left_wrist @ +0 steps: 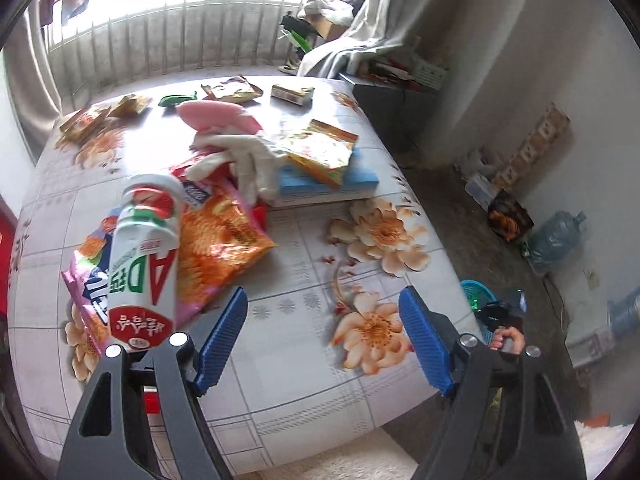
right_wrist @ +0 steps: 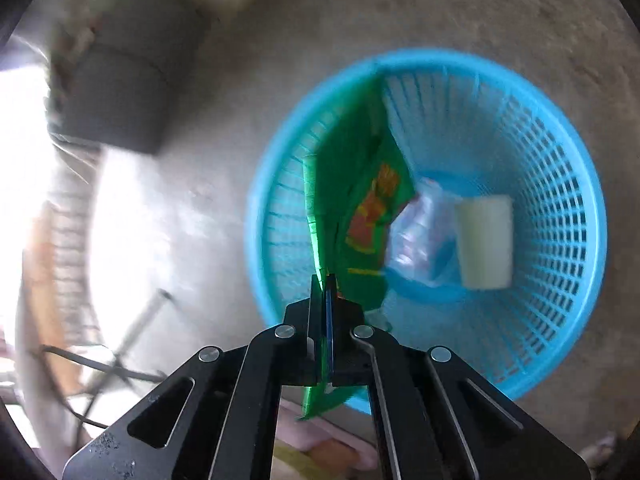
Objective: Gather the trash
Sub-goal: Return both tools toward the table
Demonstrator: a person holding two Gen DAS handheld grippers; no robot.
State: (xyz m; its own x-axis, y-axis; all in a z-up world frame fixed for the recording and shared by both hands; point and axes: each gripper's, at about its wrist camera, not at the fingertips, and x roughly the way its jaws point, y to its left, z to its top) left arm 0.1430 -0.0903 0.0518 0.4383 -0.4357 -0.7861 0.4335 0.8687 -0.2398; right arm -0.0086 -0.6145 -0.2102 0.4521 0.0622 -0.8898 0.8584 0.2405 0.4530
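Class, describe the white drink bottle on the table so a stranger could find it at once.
Start at the floral-patterned table. On its near left side lies a heap of snack wrappers, topped by an orange crinkled bag. The white plastic bottle stands on that heap: the only bottle there, with large red and green letters.

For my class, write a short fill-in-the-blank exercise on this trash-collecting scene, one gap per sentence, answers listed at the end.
1. The right tool is shut on a ____ wrapper.
2. That wrapper hangs over a round ____ basket on the floor.
3. The left tool, with nothing between its fingers, stands ____.
4. The table has a ____ pattern.

Missing words: green; blue; open; floral
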